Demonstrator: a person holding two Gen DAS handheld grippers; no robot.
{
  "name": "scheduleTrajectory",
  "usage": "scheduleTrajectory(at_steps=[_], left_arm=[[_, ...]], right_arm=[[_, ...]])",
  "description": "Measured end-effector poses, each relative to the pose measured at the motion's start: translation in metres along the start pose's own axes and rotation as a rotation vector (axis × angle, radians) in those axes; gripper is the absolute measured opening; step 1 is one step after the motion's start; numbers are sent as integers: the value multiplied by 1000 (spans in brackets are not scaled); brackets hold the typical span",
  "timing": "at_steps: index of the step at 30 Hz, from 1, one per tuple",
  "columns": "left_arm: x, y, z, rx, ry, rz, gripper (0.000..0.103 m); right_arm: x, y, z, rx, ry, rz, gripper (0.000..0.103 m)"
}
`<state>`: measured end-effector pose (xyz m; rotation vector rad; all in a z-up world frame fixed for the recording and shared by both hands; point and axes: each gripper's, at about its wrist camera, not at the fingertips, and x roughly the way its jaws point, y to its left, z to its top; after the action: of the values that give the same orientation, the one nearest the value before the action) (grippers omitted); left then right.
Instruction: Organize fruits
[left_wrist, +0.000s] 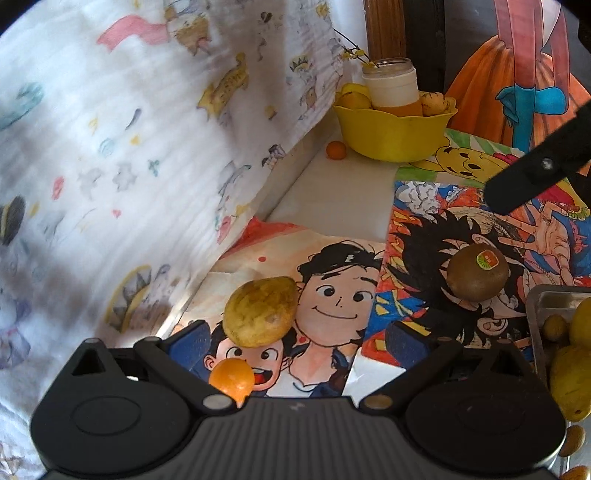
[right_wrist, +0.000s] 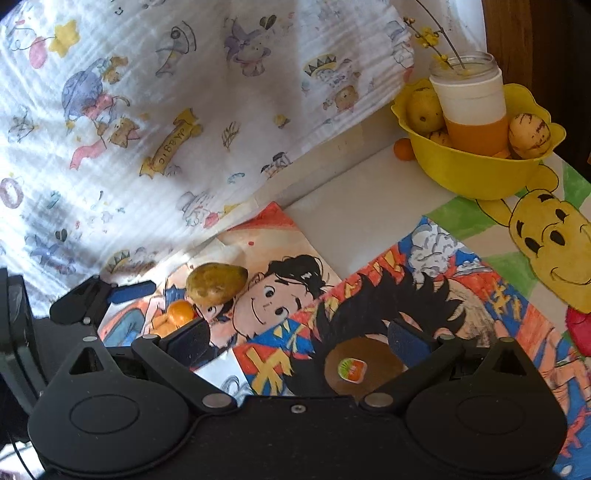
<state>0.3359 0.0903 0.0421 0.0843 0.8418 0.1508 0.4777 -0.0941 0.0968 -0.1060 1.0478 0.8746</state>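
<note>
In the left wrist view my left gripper (left_wrist: 299, 343) is open and low over the table. A mottled yellow fruit (left_wrist: 260, 312) and a small orange (left_wrist: 232, 378) lie inside its gap, near the left finger. A brown kiwi (left_wrist: 476, 273) with a sticker rests further right. The right wrist view shows my right gripper (right_wrist: 299, 339) open, with the kiwi (right_wrist: 364, 365) lying between its fingers close to the right one. The yellow fruit (right_wrist: 216, 282) and small orange (right_wrist: 179, 312) sit to the left.
A yellow bowl (left_wrist: 395, 136) at the back holds yellow fruits and a jar (left_wrist: 393, 85). A small orange (left_wrist: 336, 149) lies beside it. A metal tray (left_wrist: 546, 299) with yellow fruits is at the right edge. Printed cloth (left_wrist: 129, 166) hangs on the left. Cartoon drawings cover the table.
</note>
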Motion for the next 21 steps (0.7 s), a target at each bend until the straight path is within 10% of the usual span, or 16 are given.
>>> scheduleTrajectory(at_steps=[21], left_arm=[[17, -3, -5, -104, -26, 42, 103]], right_arm=[[18, -5, 30, -19, -77, 23, 100]])
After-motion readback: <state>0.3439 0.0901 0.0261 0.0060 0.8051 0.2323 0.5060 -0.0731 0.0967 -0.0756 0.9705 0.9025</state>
